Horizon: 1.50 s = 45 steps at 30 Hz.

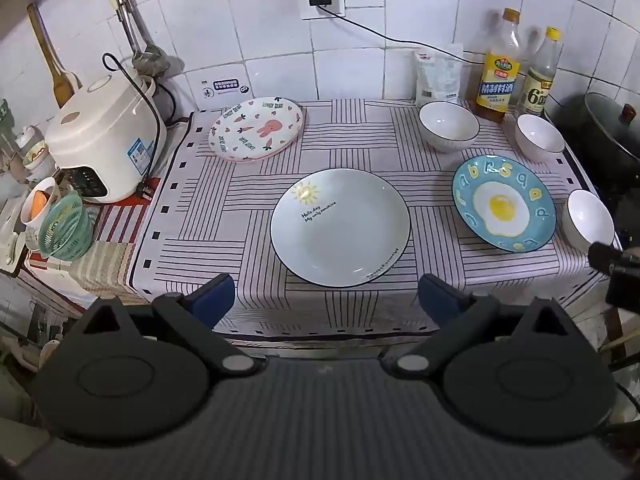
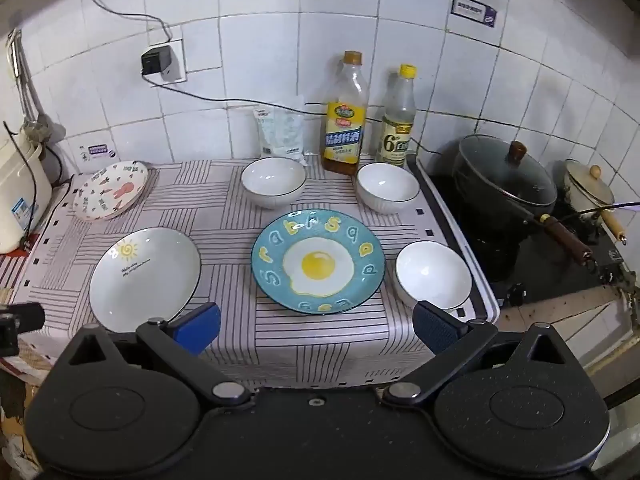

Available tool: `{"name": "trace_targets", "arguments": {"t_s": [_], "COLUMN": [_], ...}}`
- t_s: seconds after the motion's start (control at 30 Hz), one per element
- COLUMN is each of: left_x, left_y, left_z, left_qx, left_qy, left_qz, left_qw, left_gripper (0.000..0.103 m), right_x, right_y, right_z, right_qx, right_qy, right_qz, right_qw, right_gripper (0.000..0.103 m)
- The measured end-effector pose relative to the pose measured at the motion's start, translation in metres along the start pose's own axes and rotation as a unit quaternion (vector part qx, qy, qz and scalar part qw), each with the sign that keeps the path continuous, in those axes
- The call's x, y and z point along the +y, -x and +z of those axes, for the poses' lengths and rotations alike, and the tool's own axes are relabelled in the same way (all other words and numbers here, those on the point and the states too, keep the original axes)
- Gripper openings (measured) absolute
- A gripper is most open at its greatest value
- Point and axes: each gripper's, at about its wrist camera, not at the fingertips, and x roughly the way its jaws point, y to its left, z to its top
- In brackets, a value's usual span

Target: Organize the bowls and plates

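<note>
Three plates lie on a striped cloth: a white sun plate in the middle, a blue fried-egg plate to its right, and a rabbit-print plate at the back left. Three white bowls stand apart: one at the back centre, one at the back right, one at the front right. My left gripper hovers open before the sun plate. My right gripper hovers open before the egg plate. Both hold nothing.
A rice cooker stands at the left, with a green basket and clutter beside it. Two bottles and a white bag line the tiled back wall. A lidded black wok and a small pot occupy the stove at right.
</note>
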Motion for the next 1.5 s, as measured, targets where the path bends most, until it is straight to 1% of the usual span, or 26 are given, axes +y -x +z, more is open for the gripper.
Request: {"name": "trace_targets", "arguments": {"t_s": [0.2, 0.57, 0.63, 0.83, 1.0, 1.13, 1.27, 1.4, 1.5], "left_x": [0.000, -0.004, -0.007, -0.007, -0.006, -0.002, 0.001, 0.005, 0.007], "left_y": [0.002, -0.002, -0.002, -0.001, -0.006, -0.008, -0.011, -0.015, -0.014], "left_z": [-0.007, -0.012, -0.011, -0.011, -0.013, -0.015, -0.018, -0.022, -0.025], "left_qx": [-0.016, -0.015, -0.017, -0.025, -0.013, -0.009, -0.010, -0.007, -0.013], "left_qy": [0.001, -0.001, 0.000, 0.003, 0.005, 0.008, 0.014, 0.021, 0.021], "left_qz": [-0.012, -0.019, -0.014, -0.019, -0.014, -0.007, 0.012, 0.016, 0.019], "left_qw": [0.9998, 0.9997, 0.9998, 0.9995, 0.9998, 0.9999, 0.9998, 0.9996, 0.9995], "left_gripper": [0.099, 0.099, 0.099, 0.099, 0.099, 0.099, 0.099, 0.099, 0.100], "right_x": [-0.003, -0.002, -0.002, 0.000, 0.005, 0.005, 0.005, 0.005, 0.005], "right_y": [0.000, -0.004, -0.006, -0.007, -0.006, -0.007, -0.007, -0.008, -0.008], "right_z": [-0.002, -0.005, -0.006, -0.009, -0.010, -0.010, -0.012, -0.014, -0.016], "right_qx": [-0.006, -0.003, -0.004, -0.014, -0.019, -0.017, -0.020, -0.024, -0.029], "right_qy": [0.000, 0.002, 0.003, 0.009, 0.028, 0.023, 0.023, 0.021, 0.019], "right_qz": [-0.003, -0.005, -0.007, -0.013, -0.034, -0.027, -0.028, -0.026, -0.022], "right_qw": [1.000, 1.000, 1.000, 1.000, 0.999, 0.999, 0.999, 0.999, 0.999], "right_gripper": [0.103, 0.103, 0.103, 0.103, 0.103, 0.103, 0.103, 0.103, 0.103]}}
